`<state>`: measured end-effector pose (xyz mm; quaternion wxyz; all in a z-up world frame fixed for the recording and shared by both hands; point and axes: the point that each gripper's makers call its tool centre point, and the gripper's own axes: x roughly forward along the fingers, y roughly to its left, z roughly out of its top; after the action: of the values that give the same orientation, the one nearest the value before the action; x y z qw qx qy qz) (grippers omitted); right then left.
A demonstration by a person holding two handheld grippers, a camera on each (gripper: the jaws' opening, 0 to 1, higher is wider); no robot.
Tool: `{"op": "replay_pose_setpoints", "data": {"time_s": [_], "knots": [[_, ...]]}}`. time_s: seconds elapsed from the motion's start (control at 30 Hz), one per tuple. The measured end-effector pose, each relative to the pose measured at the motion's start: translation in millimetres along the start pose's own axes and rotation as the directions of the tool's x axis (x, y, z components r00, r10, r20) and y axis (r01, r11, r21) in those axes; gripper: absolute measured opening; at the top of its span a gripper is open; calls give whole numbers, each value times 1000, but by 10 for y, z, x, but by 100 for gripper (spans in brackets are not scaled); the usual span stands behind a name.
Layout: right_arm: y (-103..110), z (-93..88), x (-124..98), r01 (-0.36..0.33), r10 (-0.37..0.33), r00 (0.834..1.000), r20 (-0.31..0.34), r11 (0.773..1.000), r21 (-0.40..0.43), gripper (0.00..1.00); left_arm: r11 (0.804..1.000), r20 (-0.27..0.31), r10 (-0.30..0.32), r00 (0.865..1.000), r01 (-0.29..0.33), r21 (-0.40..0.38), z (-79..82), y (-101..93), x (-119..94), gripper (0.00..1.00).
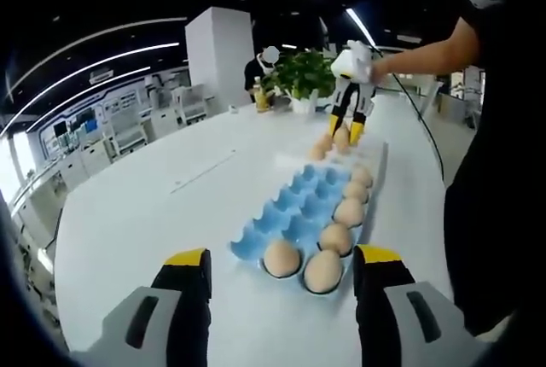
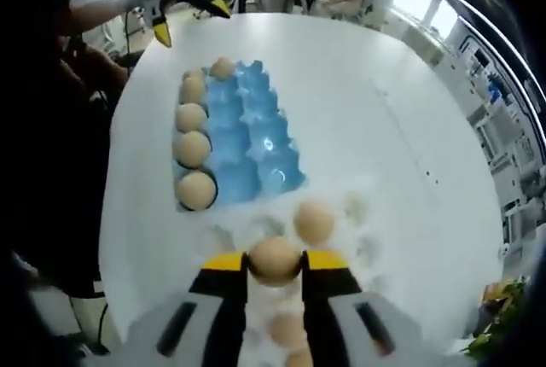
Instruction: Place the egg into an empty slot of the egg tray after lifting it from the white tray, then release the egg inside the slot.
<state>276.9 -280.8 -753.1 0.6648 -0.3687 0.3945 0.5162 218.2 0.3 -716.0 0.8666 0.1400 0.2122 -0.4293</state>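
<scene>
1. A white tabletop (image 1: 153, 205) is seen in both views, with a blue egg tray (image 1: 299, 213) lying on it.
2. In the left gripper view, six eggs are counted in the blue egg tray: two in its nearest row and four more along the tray's right-hand column.
3. The left gripper (image 1: 281, 277) is held above the tabletop, just short of the near end of the egg tray; its jaws are spread wide apart and nothing is held between them.
4. In the right gripper view, an egg (image 2: 274, 260) is gripped between the yellow-tipped jaws of the right gripper (image 2: 274, 263), which are closed against its two sides.
5. The gripped egg is positioned over the white tray (image 2: 358, 213), which lies just beyond the end of the egg tray (image 2: 247, 145).
6. Another egg (image 2: 314, 221) is seen resting in the white tray, just beside the gripped one, and more eggs are partly hidden between the jaws lower down.
7. In the left gripper view, the right gripper (image 1: 345, 128) is seen at the far end of the egg tray, held by a person's hand (image 1: 375, 66).
8. A potted plant (image 1: 303, 77) stands on the tabletop behind it.
</scene>
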Motion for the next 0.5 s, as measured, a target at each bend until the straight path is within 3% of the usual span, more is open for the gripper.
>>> {"op": "replay_pose_setpoints", "data": {"time_s": [0.3,0.5], "knots": [[58,234,66,-24,25,999,35,999,-22,24,1000,18,23,1000,-24,10,43,54,1,73],[142,505,153,-51,56,996,65,996,-67,24,1000,7,20,1000,-20,7,21,56,1,77]]}}
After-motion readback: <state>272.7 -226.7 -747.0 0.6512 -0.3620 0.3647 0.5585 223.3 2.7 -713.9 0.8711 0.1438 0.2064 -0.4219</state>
